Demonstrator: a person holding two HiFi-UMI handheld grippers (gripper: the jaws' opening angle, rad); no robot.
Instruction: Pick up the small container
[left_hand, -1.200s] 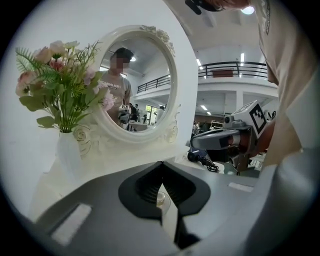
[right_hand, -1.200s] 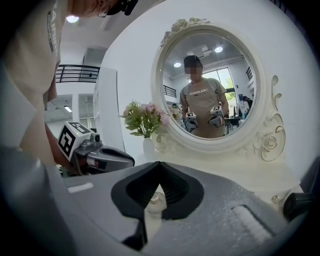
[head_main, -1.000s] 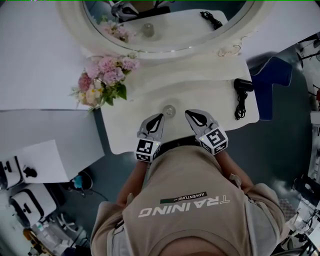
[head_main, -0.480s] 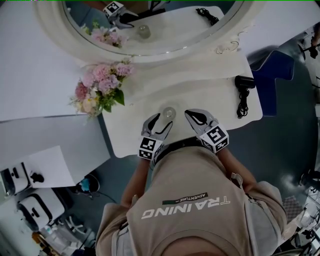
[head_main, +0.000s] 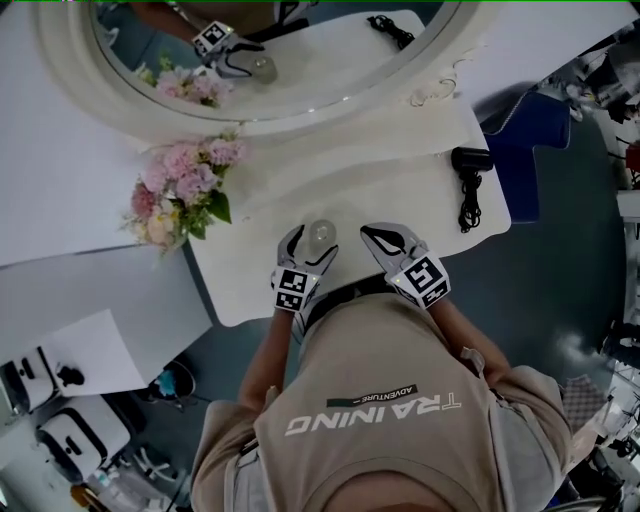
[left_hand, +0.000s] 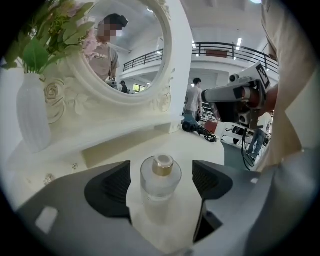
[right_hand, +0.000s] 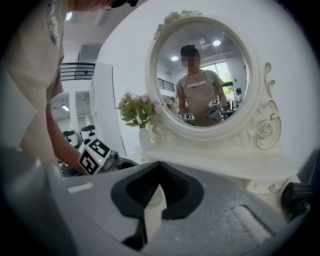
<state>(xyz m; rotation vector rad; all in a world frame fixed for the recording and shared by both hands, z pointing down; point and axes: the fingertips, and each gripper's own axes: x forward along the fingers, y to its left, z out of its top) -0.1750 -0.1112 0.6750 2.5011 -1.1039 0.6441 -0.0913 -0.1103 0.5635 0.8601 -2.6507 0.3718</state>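
Head view, from where I stand: the white table (head_main: 400, 190) fills the middle of the frame, with the oval mirror (head_main: 330, 60) across the top. At lower centre the left claw (head_main: 310, 245) has dropped since a second ago and has just been spreading its jaws. They now stand released either side of the small container (left_hand: 159, 187), neither pad touching it. The right claw (head_main: 385, 240), just to its right, is clenched on nothing. I'd say squeezing comes next.

Person's shirt (head_main: 385, 372) — "TRAINING" in white, small "ADVENTURE" above it, both upside down
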